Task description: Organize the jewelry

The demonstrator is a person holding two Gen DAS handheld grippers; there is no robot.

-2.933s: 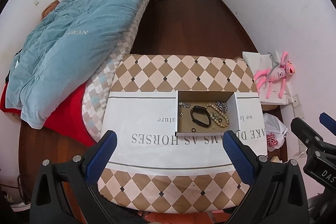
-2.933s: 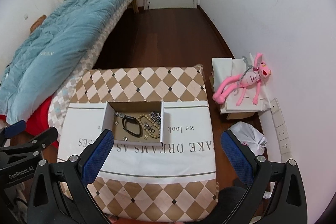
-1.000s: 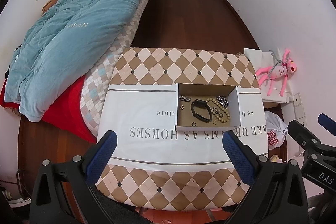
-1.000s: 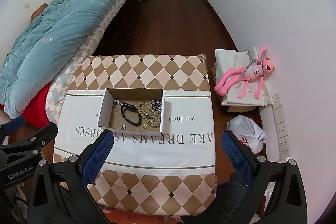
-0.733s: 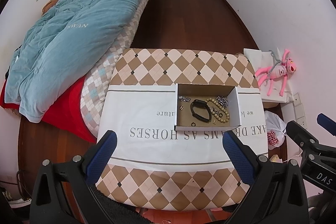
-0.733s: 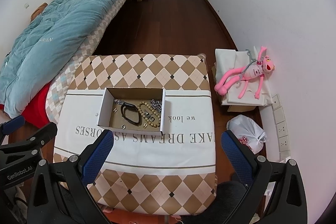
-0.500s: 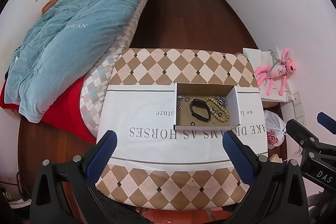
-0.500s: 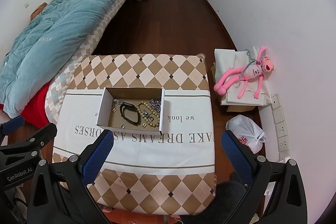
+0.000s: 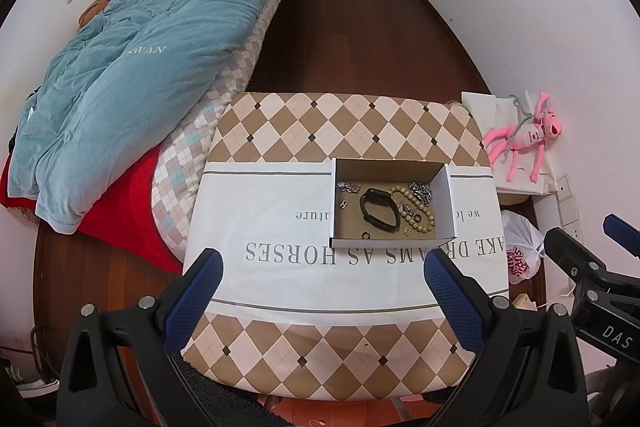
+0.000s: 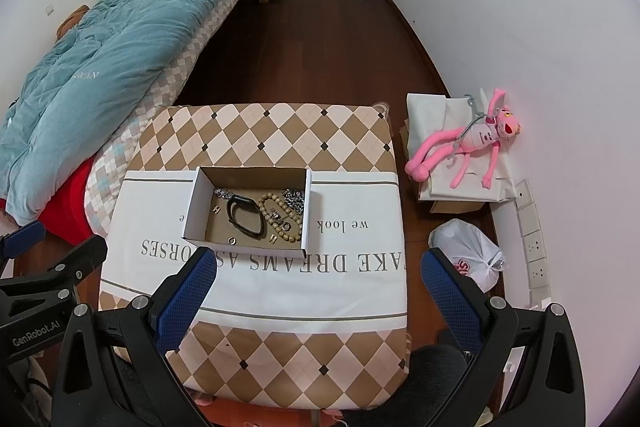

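Bedroom with a blue-quilted bed [image 9: 152, 75] at upper left and a checked, cloth-covered table [image 9: 280, 131] at centre. On it, right of centre, an open cardboard box [image 9: 448, 203] holds all the jewelry: black band [image 9: 379, 207], bead bracelet [image 9: 414, 205], silver chain [image 9: 420, 191], small rings. Left gripper [image 9: 322, 301] and right gripper [image 10: 316, 293] hover at the bottom of the frame, jaws wide apart and empty. Everything lying boxed fits sorting either finished or pending.
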